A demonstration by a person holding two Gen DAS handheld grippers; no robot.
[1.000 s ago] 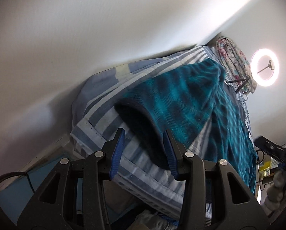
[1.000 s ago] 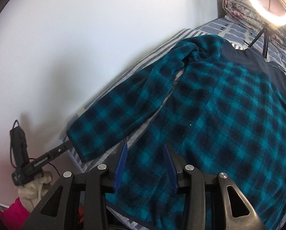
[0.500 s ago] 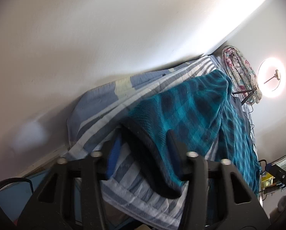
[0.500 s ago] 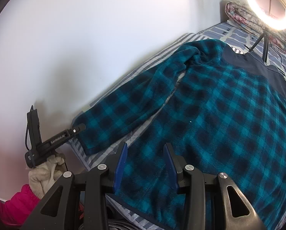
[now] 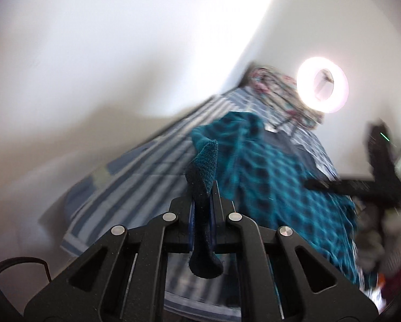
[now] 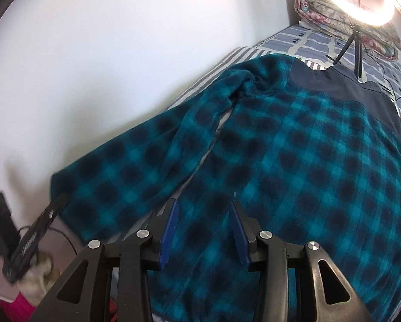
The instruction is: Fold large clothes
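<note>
A large teal and navy checked fleece jacket lies spread on a striped bed, its sleeve stretched toward the wall. My left gripper is shut on the dark cuff of the sleeve, which stands up between the blue pads, with the jacket body behind. My right gripper is open, its blue pads hovering just above the jacket's lower body near the sleeve. In the right wrist view the left gripper shows as a dark shape at the sleeve end.
A lit ring light on a small tripod stands at the bed's far end beside a folded floral quilt. A white wall runs along the bed's left side. Pink and beige cloth lies below the bed corner.
My left gripper has closed on the sleeve cuff and swung its view right. My right gripper has moved closer and lower over the jacket.
</note>
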